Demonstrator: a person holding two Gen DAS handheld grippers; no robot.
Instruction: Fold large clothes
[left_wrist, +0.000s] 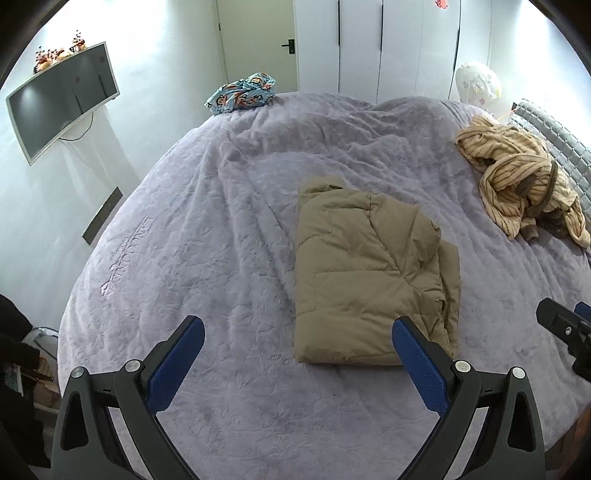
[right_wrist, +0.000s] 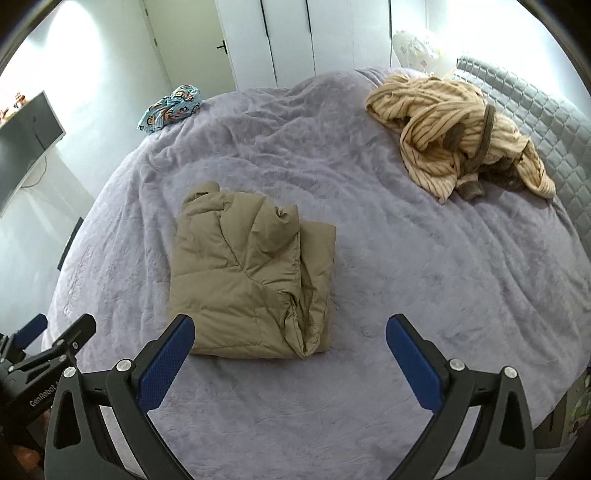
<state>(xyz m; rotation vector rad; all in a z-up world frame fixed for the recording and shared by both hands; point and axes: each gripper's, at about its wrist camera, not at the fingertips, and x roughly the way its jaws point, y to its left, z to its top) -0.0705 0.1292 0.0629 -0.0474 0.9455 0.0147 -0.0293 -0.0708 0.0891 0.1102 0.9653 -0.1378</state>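
The tan puffer jacket (left_wrist: 373, 273) lies folded into a compact rectangular bundle on the bed (left_wrist: 221, 229), which is covered in a lavender embossed plush blanket. In the left wrist view the jacket sits ahead of the left claw (left_wrist: 297, 334) and toward its right finger, whose blue pad overlaps the bundle's near right corner in the picture; whether it touches cannot be told. In the right wrist view the jacket (right_wrist: 251, 273) lies ahead of the right claw (right_wrist: 291, 332) and toward its left finger, again with no contact that can be confirmed. One folded layer protrudes along the bundle's right edge.

Left claw: jaws spread wide, holding nothing. Right claw: jaws spread wide, holding nothing. Each claw shows at the edge of the other's view, the two side by side over the near edge of the bed.

Farther ahead and to the right of both claws, a crumpled beige striped garment (right_wrist: 458, 136) with brown trim lies unfolded, well apart from the jacket, near a grey quilted headboard (right_wrist: 546, 122). At the far left edge of the bed rests a bunched blue cartoon-print cloth (right_wrist: 170, 107). A wall-mounted television (left_wrist: 62, 99) hangs to the left; white wardrobe doors (left_wrist: 388, 44) stand beyond the bed.
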